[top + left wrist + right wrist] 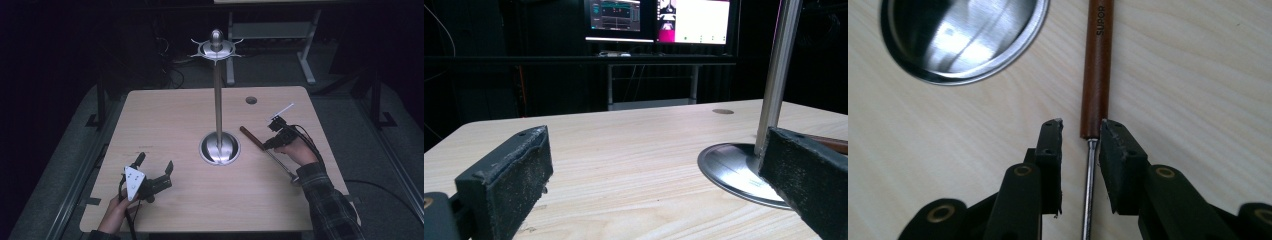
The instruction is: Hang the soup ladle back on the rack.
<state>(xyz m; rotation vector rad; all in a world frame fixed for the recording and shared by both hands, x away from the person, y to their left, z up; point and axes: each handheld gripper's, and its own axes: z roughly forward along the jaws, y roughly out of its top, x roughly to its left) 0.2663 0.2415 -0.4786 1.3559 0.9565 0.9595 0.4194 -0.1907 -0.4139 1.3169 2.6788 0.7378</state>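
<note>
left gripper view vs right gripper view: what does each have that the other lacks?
Left gripper view alone: the stand's pole, monitors beyond the table, and the left tongs wide open above bare wood.

Right gripper view alone: right tongs straddling a tool's metal shaft just below its brown handle, not clamped.

Both: the stand's round base and the table.

Read "SUPOR", lettered lengthwise on the brown wooden handle (1097,70), toward 12 o'clock from the jaws.
</note>
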